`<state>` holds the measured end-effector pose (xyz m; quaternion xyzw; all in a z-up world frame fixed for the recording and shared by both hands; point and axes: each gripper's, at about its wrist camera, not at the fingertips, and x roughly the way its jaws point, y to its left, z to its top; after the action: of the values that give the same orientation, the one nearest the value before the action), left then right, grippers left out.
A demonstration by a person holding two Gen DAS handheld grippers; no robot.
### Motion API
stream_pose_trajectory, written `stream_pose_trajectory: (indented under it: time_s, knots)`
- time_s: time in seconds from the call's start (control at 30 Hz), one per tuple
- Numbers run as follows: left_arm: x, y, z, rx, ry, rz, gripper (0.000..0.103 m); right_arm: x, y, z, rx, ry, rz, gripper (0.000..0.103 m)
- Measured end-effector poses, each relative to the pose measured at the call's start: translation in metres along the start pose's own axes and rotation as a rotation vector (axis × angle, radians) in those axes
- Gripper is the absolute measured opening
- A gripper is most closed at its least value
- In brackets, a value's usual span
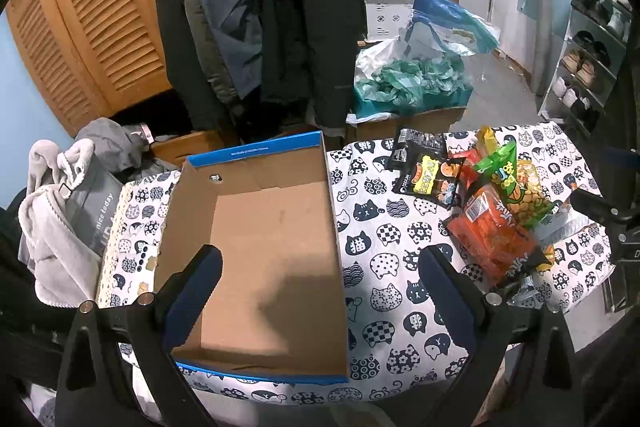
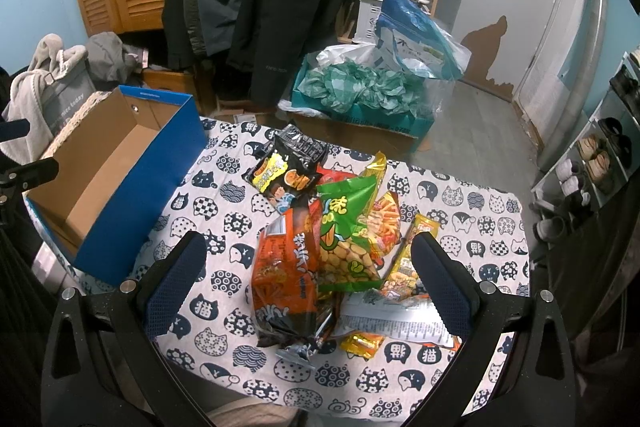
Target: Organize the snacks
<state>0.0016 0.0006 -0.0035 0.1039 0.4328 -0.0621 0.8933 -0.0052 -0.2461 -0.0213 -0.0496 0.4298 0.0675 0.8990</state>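
With jaws spread and empty, the right gripper (image 2: 308,267) hangs over the snack pile (image 2: 332,239) on the cat-print bench (image 2: 480,227); best to pinch the top orange packet (image 2: 286,267) by its edge, then carry it left to the empty cardboard box (image 1: 256,247), where the left gripper (image 1: 320,283) waits open.

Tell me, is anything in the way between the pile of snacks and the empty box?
Nothing visible is. Only bare cat-print tablecloth lies between the snack pile and the open box. The right gripper hangs open over the pile, nothing between them.
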Motion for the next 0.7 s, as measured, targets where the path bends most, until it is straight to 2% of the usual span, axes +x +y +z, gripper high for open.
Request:
stream_pose_trajectory:
  time_s: [0.7]
  knots:
    - [0.0003,-0.0023,-0.0012,0.002,0.002,0.001,0.100,0.0000,-0.0014,-0.0005,-0.001,0.000,-0.001,0.100]
